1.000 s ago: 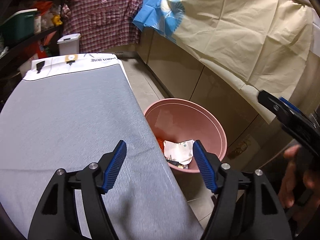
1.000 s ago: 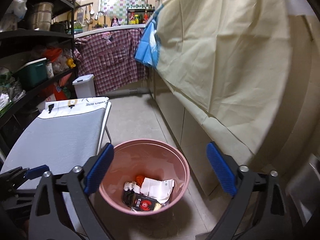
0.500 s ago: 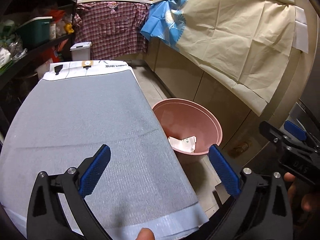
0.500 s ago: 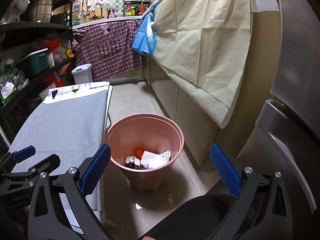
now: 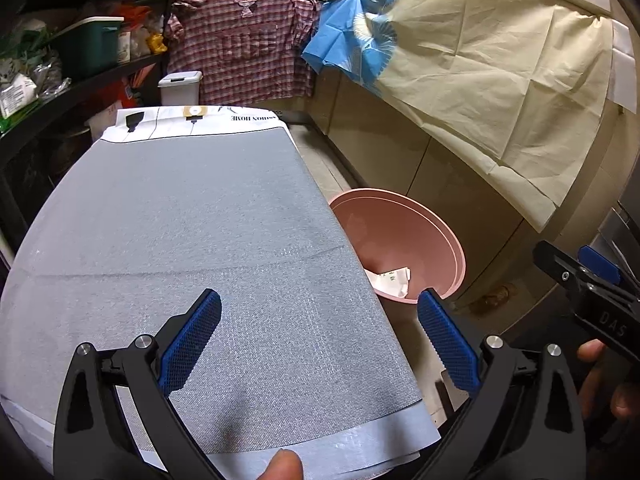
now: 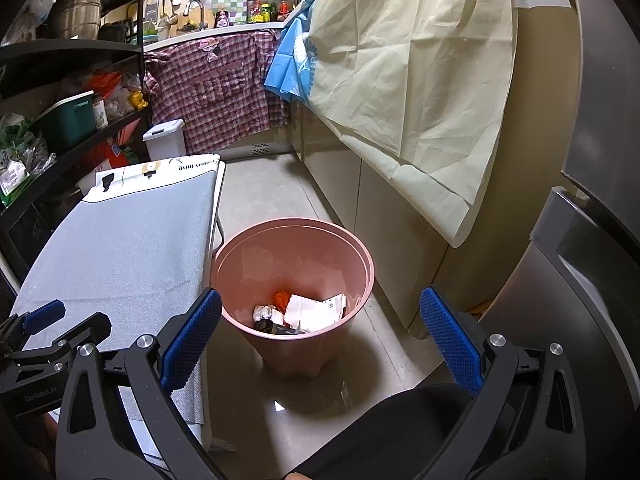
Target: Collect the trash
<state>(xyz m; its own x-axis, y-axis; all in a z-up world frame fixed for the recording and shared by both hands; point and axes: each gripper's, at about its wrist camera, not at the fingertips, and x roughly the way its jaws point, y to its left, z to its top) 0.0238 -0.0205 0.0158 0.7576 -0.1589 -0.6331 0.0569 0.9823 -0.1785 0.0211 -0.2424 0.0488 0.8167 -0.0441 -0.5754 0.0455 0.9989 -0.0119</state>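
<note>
Trash collection: both grippers standing empty.
I am holding left gripper (image 5: 318, 334) and right gripper (image 6: 320, 328) wide beside pink bin (image 6: 362, 264); right body is reading "DAS".

- The left black two-finger gripper with blue pads (image 5: 318, 332) is angling downward, its jaws having just been opening wide, nothing between them.
- The right black two-finger gripper with blue pads (image 6: 320, 332) is pointing downward, jaws spread, gripping nothing.

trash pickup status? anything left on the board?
Done: white paper, an orange scrap and dark wrappers lie in the pink plastic bin. In hand: nothing; left gripper and right gripper are open and empty. Left: no trash visible on the grey padded board.
</note>
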